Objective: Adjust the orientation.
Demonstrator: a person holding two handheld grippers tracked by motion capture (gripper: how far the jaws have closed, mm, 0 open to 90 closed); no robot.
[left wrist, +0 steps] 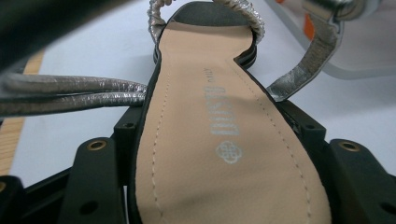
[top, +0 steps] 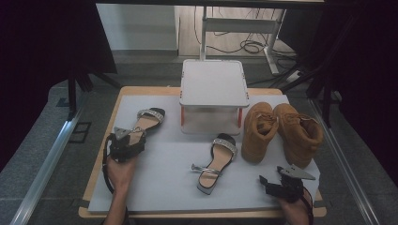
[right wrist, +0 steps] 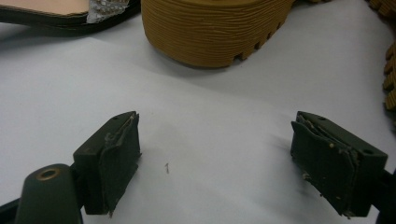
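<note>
So right now I've got the left gripper (top: 123,143) with its fingers (left wrist: 95,182) clamped across the heel end of a flat tan-insole sandal with silver straps (top: 146,120), over at the left side of the grey-topped desk (top: 155,183). In the left gripper view the sole sits squarely between the two black fingers, toe pointing away, with the loose silver ankle strap (left wrist: 70,93) dangling off to one side.

The right gripper (top: 277,183) is parked at the near right corner with its fingers (right wrist: 112,161) wide apart and nothing between them, just bare mat.

The matching sandal (top: 217,161) lies mid-desk, near the pair of tan suede lace-up boots (top: 281,131) on the right. A white two-tier shoe rack with orange legs (top: 214,84) stands at the far side.

What worries me: the grip is on a thin sole edge, so if I swing it fast it could pivot or slide out. That loose strap could also snag on a finger or the rack's edge on the way over. And the rack looks light, so a bump could shove it back.
</note>
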